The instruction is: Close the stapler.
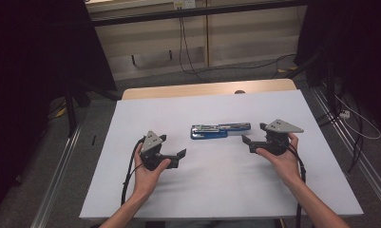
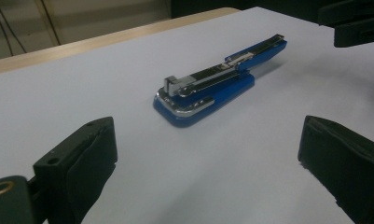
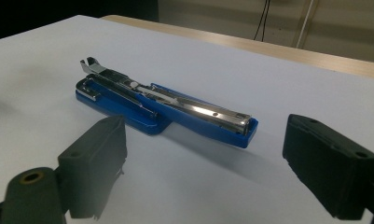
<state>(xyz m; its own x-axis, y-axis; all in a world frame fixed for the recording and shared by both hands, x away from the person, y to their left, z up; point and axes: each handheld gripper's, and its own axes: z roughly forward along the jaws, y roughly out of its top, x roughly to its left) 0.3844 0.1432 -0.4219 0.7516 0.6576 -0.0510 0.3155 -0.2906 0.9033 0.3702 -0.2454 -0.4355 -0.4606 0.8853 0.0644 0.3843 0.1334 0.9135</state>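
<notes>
Tools flanking stapler (untouched)

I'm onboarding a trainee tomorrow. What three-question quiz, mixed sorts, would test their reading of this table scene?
1. True or false: the blue stapler lies swung open on the white table.
2. Which gripper holds the stapler? A) left gripper B) right gripper C) neither
3. Fill in: the stapler lies ___ the two grippers.

Key: 1 true. 2 C; both sets of fingers stand apart, nothing between them. 3 between.
</notes>
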